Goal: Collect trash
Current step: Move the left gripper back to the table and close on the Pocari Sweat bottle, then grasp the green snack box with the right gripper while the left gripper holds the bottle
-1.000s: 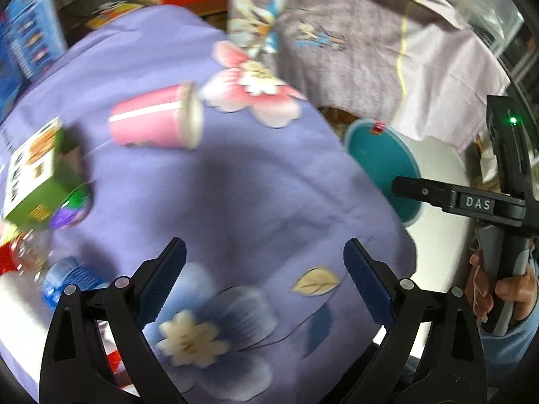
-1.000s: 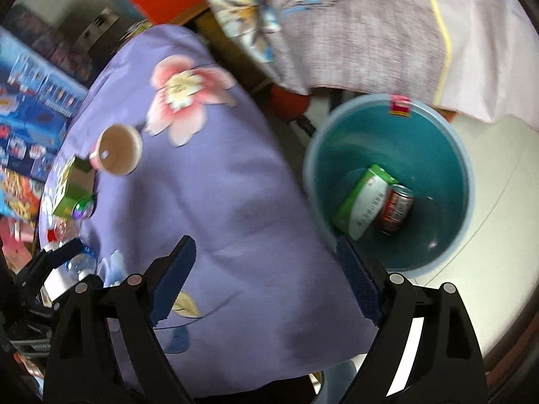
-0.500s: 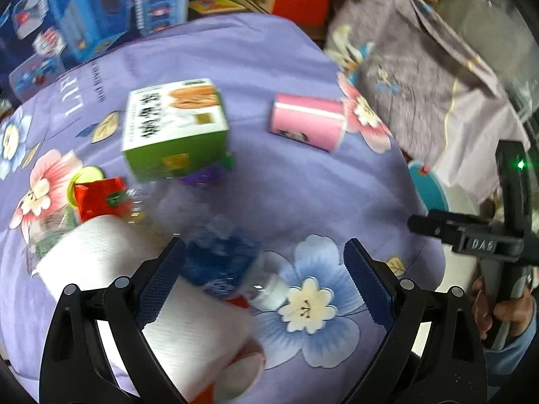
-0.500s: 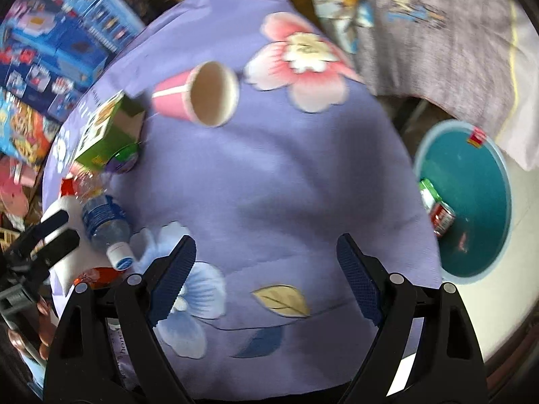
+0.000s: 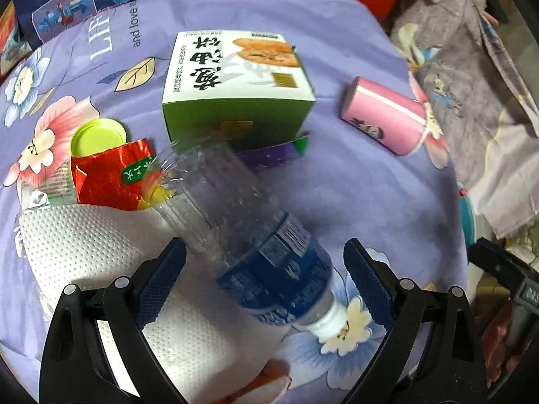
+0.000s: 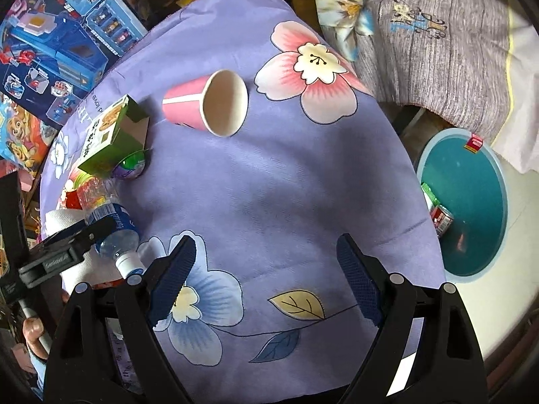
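Observation:
A clear plastic bottle with a blue label lies on a white paper towel, cap toward me. My left gripper is open, its fingers either side of the bottle's labelled end, not touching. The bottle also shows in the right wrist view. A green box, a pink paper cup on its side and a red wrapper lie beyond. My right gripper is open and empty above the purple cloth. The teal bin stands on the floor at right, holding a can.
The round table wears a purple flowered cloth. A green lid lies by the wrapper. Toy boxes stand behind the table. A grey cloth drapes over furniture at the right. The other gripper shows at the right edge.
My left gripper has swung left from the bin side and closed in on the bottle, which now lies between its fingers. My right gripper has swung from over the bin to over the table.

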